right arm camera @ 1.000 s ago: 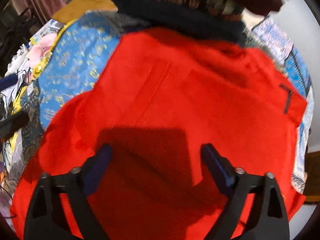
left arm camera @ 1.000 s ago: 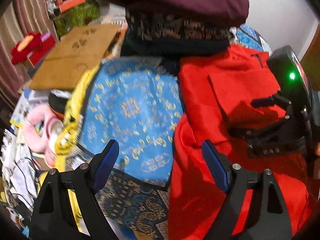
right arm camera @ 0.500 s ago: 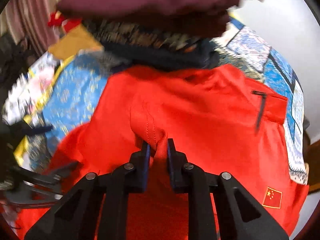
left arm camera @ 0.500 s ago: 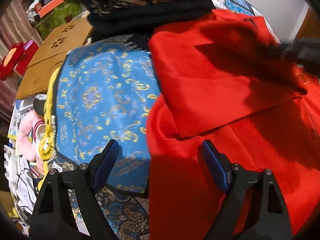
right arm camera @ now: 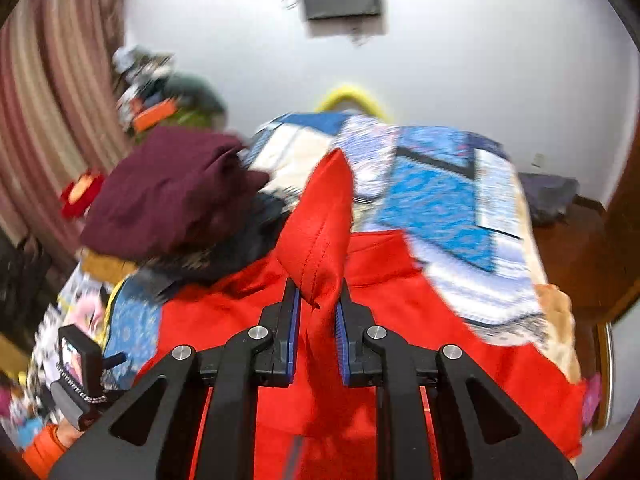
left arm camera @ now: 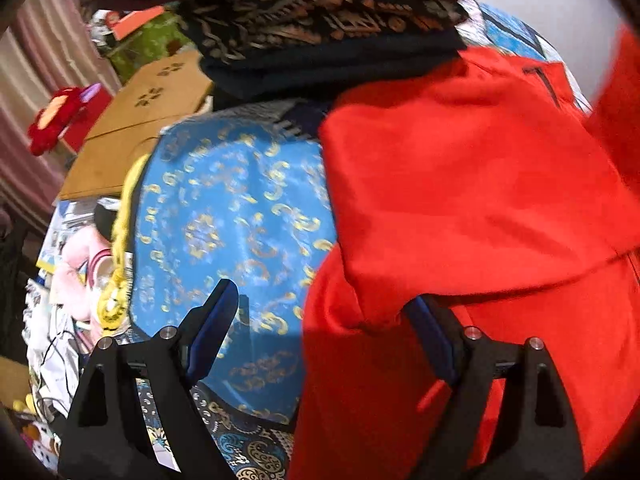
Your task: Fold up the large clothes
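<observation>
Red garment (left arm camera: 460, 184) lies spread across the bed, partly folded over itself, its left edge overlapping the blue-and-gold patterned cloth (left arm camera: 236, 216). Right gripper (right arm camera: 316, 308) pinches a stitched fold of the red garment between its blue pads, jaws nearly together, having just been closing on it; the pinched fold stands up in a peak above the rest of the garment. Left gripper (left arm camera: 324, 332) spread wide, hovering over the garment's left edge: right finger touching or just under a red fold, left finger over the blue-and-gold cloth, nothing gripped. Behind the red garment: stack of folded dark clothes topped by a maroon piece (right arm camera: 168, 188). Patchwork quilt (right arm camera: 440, 196) lies beyond the garment.
</observation>
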`<state>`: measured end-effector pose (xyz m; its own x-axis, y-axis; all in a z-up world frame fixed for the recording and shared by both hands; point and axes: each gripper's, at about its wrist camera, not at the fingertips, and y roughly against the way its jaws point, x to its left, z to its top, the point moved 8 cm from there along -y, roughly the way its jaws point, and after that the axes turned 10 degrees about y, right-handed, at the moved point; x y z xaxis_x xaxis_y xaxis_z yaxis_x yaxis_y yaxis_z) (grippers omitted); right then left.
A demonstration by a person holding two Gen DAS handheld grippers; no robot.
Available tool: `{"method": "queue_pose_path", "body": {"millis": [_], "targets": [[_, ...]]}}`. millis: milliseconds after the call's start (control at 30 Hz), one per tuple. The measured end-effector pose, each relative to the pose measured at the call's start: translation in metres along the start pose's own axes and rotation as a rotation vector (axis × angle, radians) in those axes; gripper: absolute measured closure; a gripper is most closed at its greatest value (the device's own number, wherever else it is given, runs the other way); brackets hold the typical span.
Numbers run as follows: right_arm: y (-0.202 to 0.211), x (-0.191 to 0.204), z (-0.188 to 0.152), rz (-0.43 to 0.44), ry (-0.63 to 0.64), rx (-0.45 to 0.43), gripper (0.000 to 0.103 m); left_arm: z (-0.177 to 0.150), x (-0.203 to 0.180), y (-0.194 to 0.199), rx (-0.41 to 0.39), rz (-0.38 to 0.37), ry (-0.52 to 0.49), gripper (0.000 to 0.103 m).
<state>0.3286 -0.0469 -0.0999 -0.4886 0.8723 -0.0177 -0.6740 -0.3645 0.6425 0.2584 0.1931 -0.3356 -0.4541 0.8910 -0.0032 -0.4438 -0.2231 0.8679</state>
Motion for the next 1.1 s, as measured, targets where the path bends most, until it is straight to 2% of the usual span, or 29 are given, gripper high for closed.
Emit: {"method": "queue_pose_path", "body": {"millis": [133, 300, 400, 533, 667, 800, 833, 967, 1100], "targets": [[0.013, -0.038, -0.022, -0.034, -0.087, 0.006, 0.089, 0.007, 0.012, 0.002, -0.029, 0.028, 0.07, 0.019], [0.008, -0.07, -0.082, -0.039, -0.197, 0.087, 0.089, 0.01, 0.032, -0.004, -0.042, 0.09, 0.1, 0.019], [-0.004, -0.08, -0.133, -0.008, -0.269, 0.171, 0.089, 0.007, 0.044, -0.013, -0.004, 0.078, 0.149, 0.019], [-0.01, -0.086, -0.179, 0.001, -0.321, 0.243, 0.089, -0.003, 0.047, -0.021, 0.049, 0.058, 0.172, 0.019], [0.001, -0.082, -0.183, -0.014, -0.312, 0.218, 0.088, -0.011, 0.041, -0.023, 0.09, 0.05, 0.141, 0.019], [0.008, -0.077, -0.18, -0.047, -0.26, 0.247, 0.079, -0.015, 0.029, -0.007, 0.087, 0.017, 0.092, 0.019], [0.009, -0.081, -0.182, -0.046, -0.255, 0.253, 0.077, -0.016, 0.023, 0.003, 0.079, 0.001, 0.075, 0.019], [0.022, -0.088, -0.184, -0.064, -0.254, 0.248, 0.058, -0.009, 0.004, 0.038, 0.028, -0.052, 0.017, 0.019], [0.042, -0.099, -0.179, -0.09, -0.265, 0.203, 0.057, 0.007, -0.022, 0.077, -0.055, -0.084, -0.05, 0.019]]}}
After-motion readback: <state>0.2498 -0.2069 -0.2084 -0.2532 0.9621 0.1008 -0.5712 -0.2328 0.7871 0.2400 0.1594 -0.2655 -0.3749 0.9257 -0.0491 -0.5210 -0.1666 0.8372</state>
